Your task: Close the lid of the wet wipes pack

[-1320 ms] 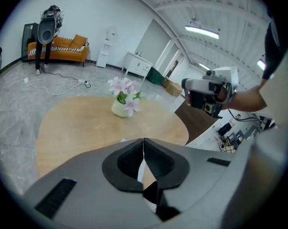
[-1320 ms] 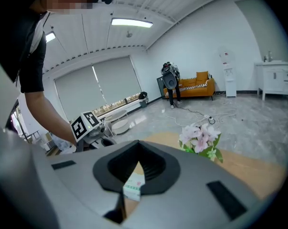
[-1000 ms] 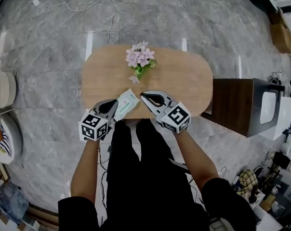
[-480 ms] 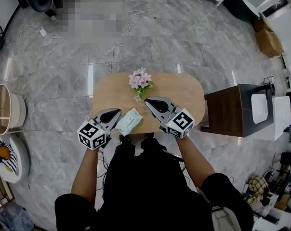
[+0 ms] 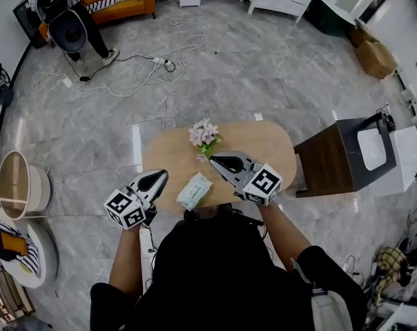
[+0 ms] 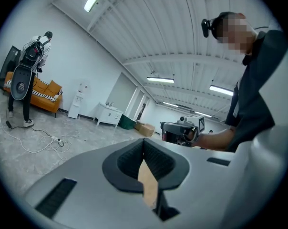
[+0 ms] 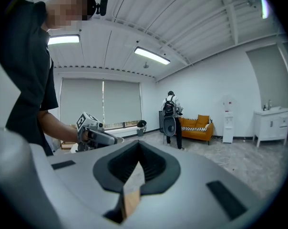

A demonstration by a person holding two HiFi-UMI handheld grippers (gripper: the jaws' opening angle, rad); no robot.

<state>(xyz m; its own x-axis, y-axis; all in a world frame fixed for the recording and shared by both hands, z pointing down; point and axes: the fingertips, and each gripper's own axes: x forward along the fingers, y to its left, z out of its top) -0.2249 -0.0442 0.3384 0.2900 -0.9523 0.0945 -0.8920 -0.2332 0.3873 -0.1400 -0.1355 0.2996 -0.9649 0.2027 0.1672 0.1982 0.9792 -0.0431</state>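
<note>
On the table (image 5: 264, 147), wet wipes pack (image 5: 195, 191) between left tongs (image 5: 160, 176) and right tongs (image 5: 213, 158), both closed, empty

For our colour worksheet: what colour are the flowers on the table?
The flowers are pale pink; head view shows them best.

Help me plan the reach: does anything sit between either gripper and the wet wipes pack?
Nothing visible does. The wet wipes pack lies on the table between the left gripper and right gripper; the flowers stand beyond it.
</note>
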